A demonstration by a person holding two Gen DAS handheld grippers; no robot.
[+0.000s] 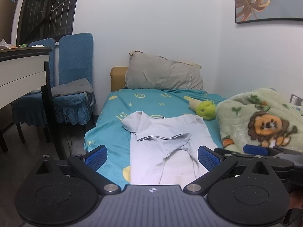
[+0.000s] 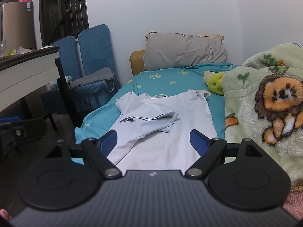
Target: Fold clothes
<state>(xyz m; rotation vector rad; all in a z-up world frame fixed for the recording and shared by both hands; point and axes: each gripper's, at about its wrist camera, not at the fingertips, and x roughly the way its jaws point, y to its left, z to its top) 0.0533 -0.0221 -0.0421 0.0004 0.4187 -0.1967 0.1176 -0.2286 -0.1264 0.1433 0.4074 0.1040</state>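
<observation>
Both grippers stand wide with nothing between their blue pads: the left gripper (image 1: 152, 158) and the right gripper (image 2: 153, 141) hang above the near hem of a pale shirt (image 1: 166, 147). That shirt lies partly folded on the teal bedsheet (image 1: 117, 124), a lion blanket (image 1: 265, 121) beside it and a grey pillow (image 1: 162, 73) beyond.

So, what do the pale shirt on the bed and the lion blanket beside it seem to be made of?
The shirt looks like thin woven or knit cotton, matte: it lies flat with sharp creases and a soft folded sleeve. The exact fibre cannot be told. The lion blanket looks like plush fleece, probably synthetic: its surface is fuzzy and it sits in a thick, rounded heap.
</observation>
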